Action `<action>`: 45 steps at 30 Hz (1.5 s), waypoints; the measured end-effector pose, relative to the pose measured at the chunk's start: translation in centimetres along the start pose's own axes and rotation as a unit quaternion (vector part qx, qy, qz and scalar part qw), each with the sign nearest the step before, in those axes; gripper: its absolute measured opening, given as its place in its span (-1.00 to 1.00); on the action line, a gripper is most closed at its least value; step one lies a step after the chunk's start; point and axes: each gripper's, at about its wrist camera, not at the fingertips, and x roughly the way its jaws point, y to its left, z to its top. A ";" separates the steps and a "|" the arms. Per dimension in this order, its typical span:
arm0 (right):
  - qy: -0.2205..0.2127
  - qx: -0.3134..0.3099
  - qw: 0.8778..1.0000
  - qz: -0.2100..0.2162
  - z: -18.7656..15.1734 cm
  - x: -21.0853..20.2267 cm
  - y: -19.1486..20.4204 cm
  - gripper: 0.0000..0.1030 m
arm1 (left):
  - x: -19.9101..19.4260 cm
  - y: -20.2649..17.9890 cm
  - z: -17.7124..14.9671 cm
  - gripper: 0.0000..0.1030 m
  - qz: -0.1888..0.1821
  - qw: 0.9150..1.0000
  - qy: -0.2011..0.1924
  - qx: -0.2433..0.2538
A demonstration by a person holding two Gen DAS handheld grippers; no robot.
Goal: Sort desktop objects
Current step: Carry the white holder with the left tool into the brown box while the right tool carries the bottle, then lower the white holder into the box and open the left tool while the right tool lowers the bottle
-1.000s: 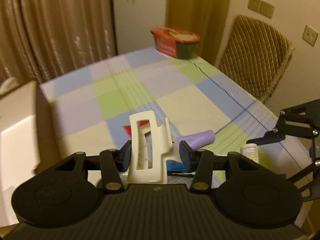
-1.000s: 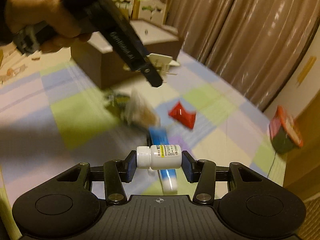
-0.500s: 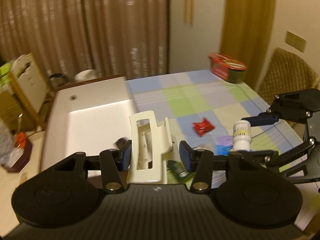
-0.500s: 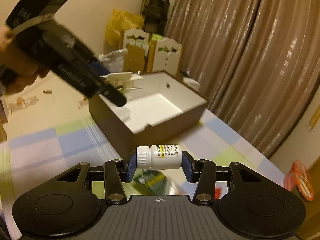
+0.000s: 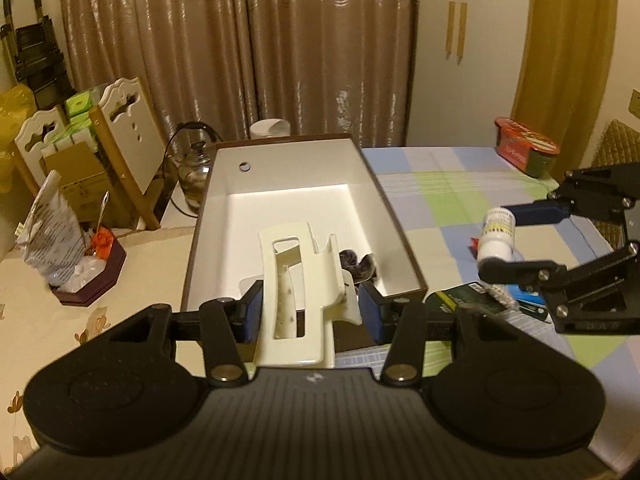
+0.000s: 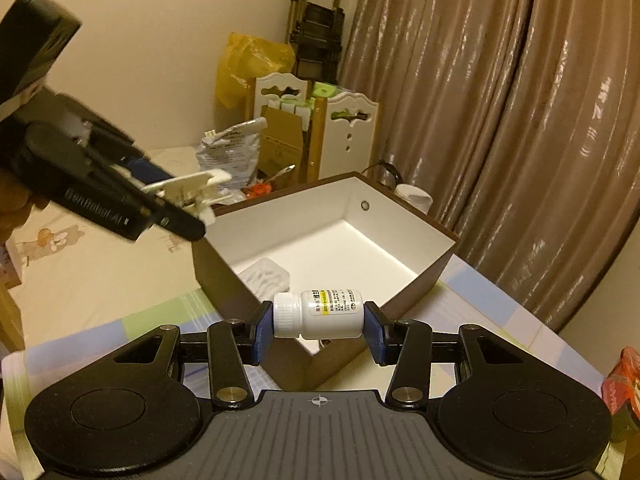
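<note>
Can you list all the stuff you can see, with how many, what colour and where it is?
Box: one, brown outside, white inside, on the table's left part.
Clip: one, cream, held above the box's near end.
Pill bottle: one, white, held sideways near the box's corner.
White tray: one, inside the box.
Dark item: one, inside the box, too unclear to name.
Tablecloth: one, checked blue, green and cream.
Red bowl: one, far table edge.
Curtains: brown, behind.
Left gripper: black, jaws shut on the clip.
Right gripper: black, jaws shut on the bottle.
</note>
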 end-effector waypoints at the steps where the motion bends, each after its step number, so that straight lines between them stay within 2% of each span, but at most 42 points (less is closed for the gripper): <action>1: 0.002 0.004 1.000 -0.001 0.3 0.4 0.0 -0.10 | 0.2 0.2 -0.1 -0.14 0.001 1.000 0.001 -0.001; 18: 0.037 0.060 0.997 -0.014 1.8 2.6 -1.3 -0.10 | 2.1 1.3 0.1 -0.14 -0.006 1.000 0.006 -0.006; 27: 0.071 0.091 0.993 -0.018 3.2 5.6 -2.1 -0.10 | 3.9 1.9 0.7 -0.14 -0.005 1.000 0.010 -0.001; 45: 0.115 0.096 0.989 0.011 4.7 11.9 -2.7 -0.10 | 9.0 3.9 1.7 -0.14 -0.004 0.999 0.037 0.002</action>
